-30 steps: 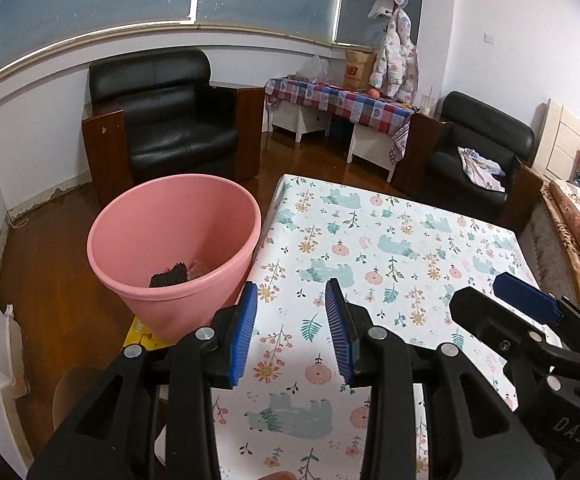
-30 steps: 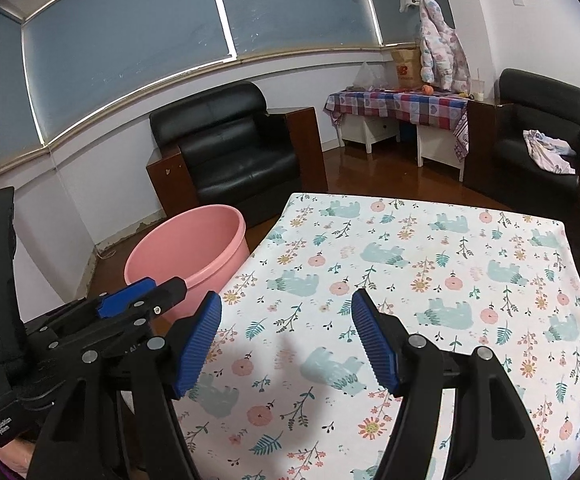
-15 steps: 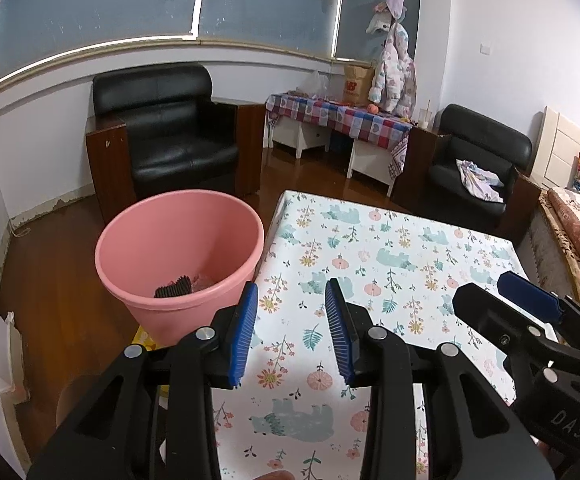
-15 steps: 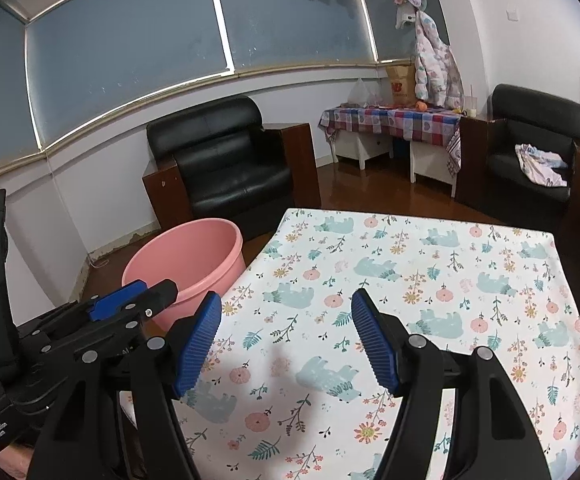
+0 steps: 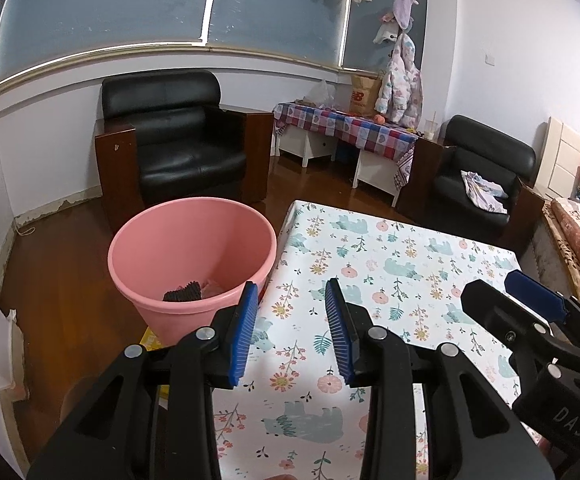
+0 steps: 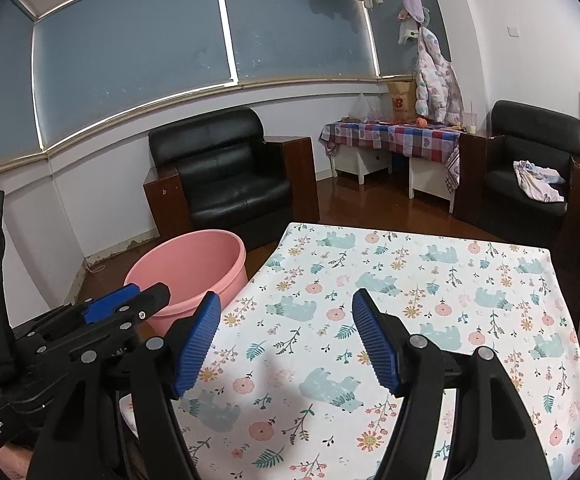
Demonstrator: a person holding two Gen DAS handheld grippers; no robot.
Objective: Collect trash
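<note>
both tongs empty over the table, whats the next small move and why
Probably pull both back and stop. The left tongs and right tongs stand open with nothing between them, no trash shows on the floral tablecloth, and the pink bin already holds dark scraps.

"DAS" stands in white on the black body of the right gripper [image 5: 529, 312], right of the left gripper [image 5: 291, 332].

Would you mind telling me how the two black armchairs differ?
The armchair behind the pink bucket has an empty seat and faces the camera; the armchair near the checked table has a crumpled cloth on its seat and stands angled. Both are black, with brown wooden sides.
</note>
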